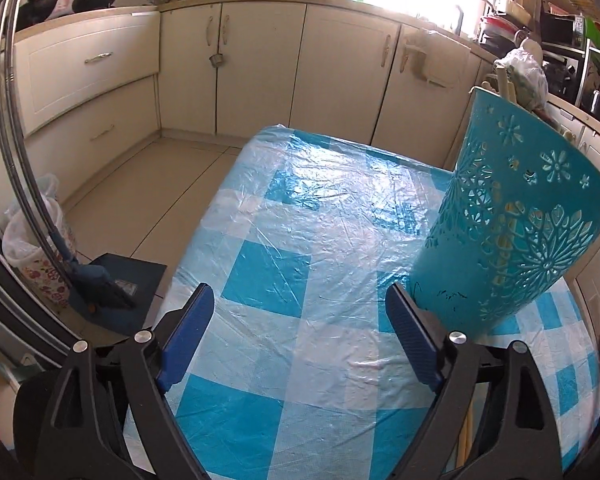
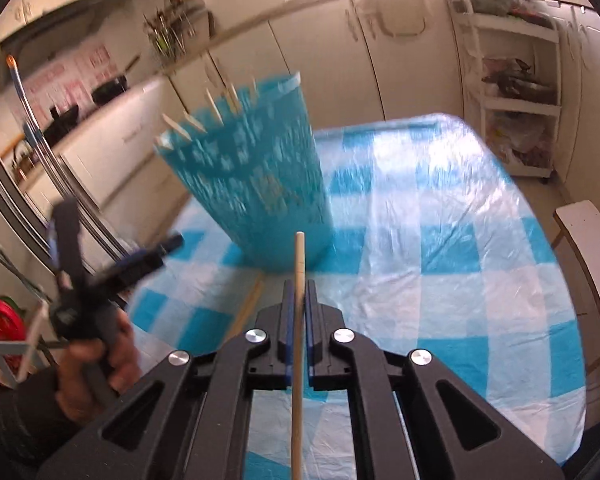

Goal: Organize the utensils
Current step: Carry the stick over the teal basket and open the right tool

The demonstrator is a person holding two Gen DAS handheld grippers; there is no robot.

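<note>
We see our right claw (image 2: 299, 292) clamped together on a thin wooden stick (image 2: 299, 264), which runs up between the blue pads and pokes out just beyond the tips. Straight ahead of it stands the teal cut-out holder (image 2: 256, 184), blurred, with pale stick ends (image 2: 188, 126) rising from its rim. A second stick (image 2: 249, 307) lies on the checked tablecloth (image 2: 440, 264) just left of the claw, beside the holder's base. Our left claw (image 1: 300, 312) stands wide apart with nothing between its pads; the holder (image 1: 512, 216) sits just beyond its right finger, blocking that side. Farther left, a hand (image 2: 96, 360) grips the left tool. Cabinets (image 1: 260, 64) stand beyond the table.
</note>
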